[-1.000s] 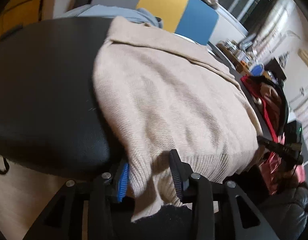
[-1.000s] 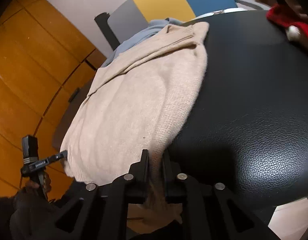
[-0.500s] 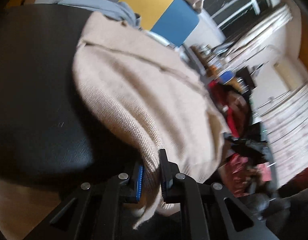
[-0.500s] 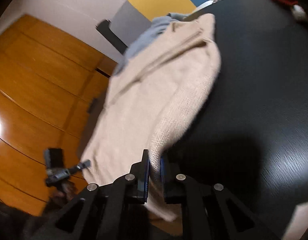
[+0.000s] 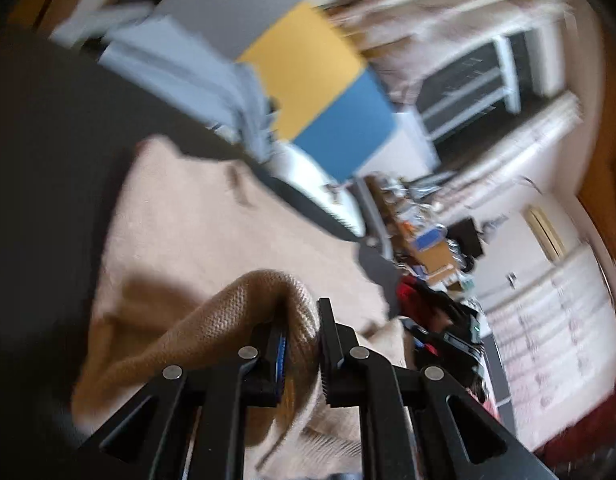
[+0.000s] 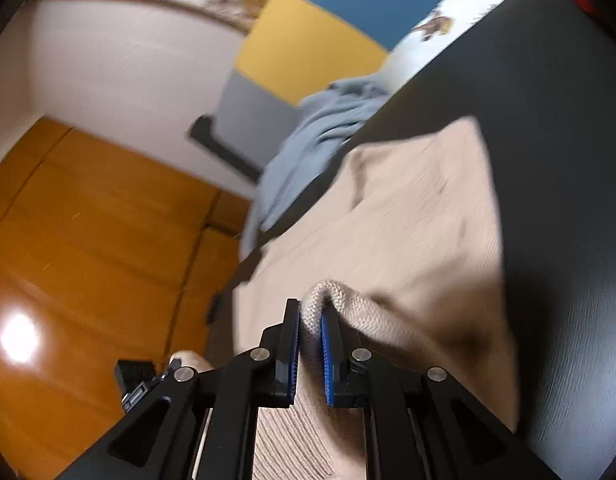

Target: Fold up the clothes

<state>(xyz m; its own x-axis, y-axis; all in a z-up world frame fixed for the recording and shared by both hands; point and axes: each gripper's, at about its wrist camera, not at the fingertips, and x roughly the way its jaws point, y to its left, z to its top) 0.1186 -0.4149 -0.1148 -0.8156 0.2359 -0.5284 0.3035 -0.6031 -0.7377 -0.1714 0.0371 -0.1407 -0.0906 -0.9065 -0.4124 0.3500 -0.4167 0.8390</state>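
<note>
Fold in progress, incomplete. Left gripper [image 5: 302, 320] and right gripper [image 6: 309, 322] each clenched on beige sweater [image 6: 407, 216] hem, raised above black table [image 6: 547, 120]; laying down remains.

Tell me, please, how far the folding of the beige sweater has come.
Done: the beige sweater lies spread on the black table. In hand: the left gripper and the right gripper each pinch its near edge, lifted off the table. Left: carrying that edge over and laying it flat; no finished fold shows yet.

Each black tool [image 5: 302, 336] [image 6: 309, 344] has angular arms, silver screws and ribbed blue pads [image 6: 327, 360].
</note>
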